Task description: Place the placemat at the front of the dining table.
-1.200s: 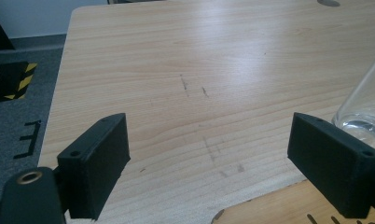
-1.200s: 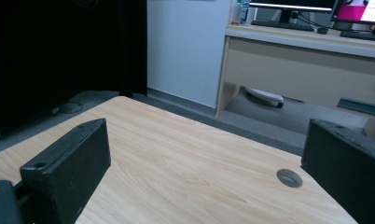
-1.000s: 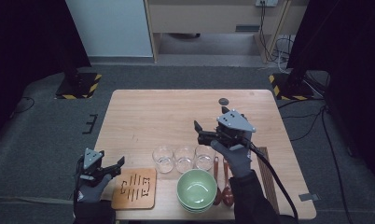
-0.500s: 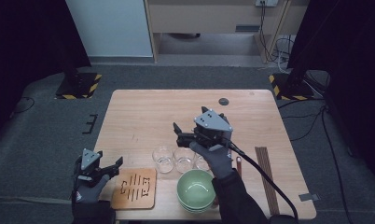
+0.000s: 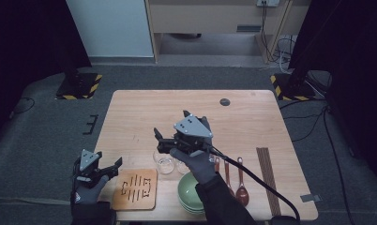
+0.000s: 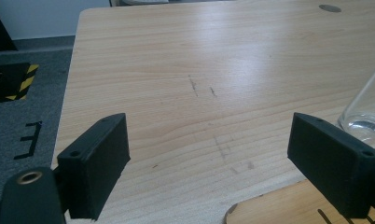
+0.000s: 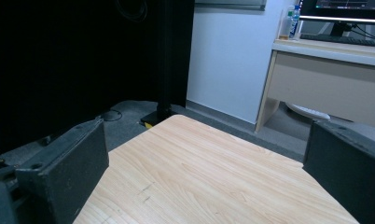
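Observation:
My right gripper [image 5: 158,140] hangs open above the middle of the wooden table [image 5: 130,117], just over three clear glasses [image 5: 165,164], with nothing in it. In the right gripper view its jaws [image 7: 209,144] stand wide apart and face the table's far left corner. My left gripper [image 5: 109,161] is open off the table's near left corner. In the left gripper view its jaws [image 6: 209,140] frame bare wood, with a glass [image 6: 367,116] at the right edge and a slotted wooden board [image 6: 269,210] just below.
The slotted board [image 5: 136,188] lies at the near left edge. Stacked green bowls [image 5: 189,194] sit partly under my right forearm. Two brown spoons [image 5: 242,187] and dark chopsticks [image 5: 267,180] lie to the right. A small dark disc [image 5: 224,101] is at the back.
My right gripper has moved left and nearer, from over the table's right half to above the glasses. The left gripper has stayed put.

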`<action>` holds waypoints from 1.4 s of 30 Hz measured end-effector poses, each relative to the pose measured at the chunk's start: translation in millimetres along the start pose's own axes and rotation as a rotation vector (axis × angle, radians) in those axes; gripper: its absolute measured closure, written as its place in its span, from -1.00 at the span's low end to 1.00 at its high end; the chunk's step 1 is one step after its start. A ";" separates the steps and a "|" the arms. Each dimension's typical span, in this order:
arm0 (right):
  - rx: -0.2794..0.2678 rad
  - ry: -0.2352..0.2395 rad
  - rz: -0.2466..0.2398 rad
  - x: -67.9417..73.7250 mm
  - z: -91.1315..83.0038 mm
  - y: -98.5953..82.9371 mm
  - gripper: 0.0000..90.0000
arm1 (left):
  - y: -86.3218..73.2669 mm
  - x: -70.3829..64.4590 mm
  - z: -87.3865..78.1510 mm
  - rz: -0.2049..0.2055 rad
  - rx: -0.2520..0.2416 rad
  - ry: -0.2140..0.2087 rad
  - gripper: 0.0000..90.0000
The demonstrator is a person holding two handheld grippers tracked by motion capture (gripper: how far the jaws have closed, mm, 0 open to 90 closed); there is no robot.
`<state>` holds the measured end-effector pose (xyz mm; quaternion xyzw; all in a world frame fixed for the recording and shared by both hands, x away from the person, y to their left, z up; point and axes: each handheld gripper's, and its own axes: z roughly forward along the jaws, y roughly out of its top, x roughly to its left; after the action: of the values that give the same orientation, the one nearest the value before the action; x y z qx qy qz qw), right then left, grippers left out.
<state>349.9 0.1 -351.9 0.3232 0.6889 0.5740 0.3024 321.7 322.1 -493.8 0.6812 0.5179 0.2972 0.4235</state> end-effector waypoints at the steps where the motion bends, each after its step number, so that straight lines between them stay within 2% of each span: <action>1: 0.000 0.000 0.000 0.0 0.0 0.0 -0.99 | 0.0 0.1 -0.1 0.000 0.000 0.000 -0.73; 8: 0.013 0.031 0.001 22.8 9.9 -1.9 -0.99 | 0.5 0.7 -1.4 -0.002 -0.007 -0.001 -0.73; 15: 0.020 0.057 0.040 41.6 16.4 -9.3 -0.99 | 0.2 1.6 -1.8 -0.008 -0.008 -0.005 -0.73; 33: 0.132 0.116 0.033 80.4 29.6 -55.3 -0.99 | -0.9 0.5 -0.6 -0.016 -0.004 -0.018 -0.73; 42: 0.193 0.143 0.036 97.1 32.5 -78.4 -0.99 | -2.8 -3.6 3.0 -0.006 0.021 -0.035 -0.75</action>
<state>308.7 86.0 -438.7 0.3215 0.7550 0.5317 0.2097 322.0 318.2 -497.5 0.6892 0.5155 0.2785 0.4262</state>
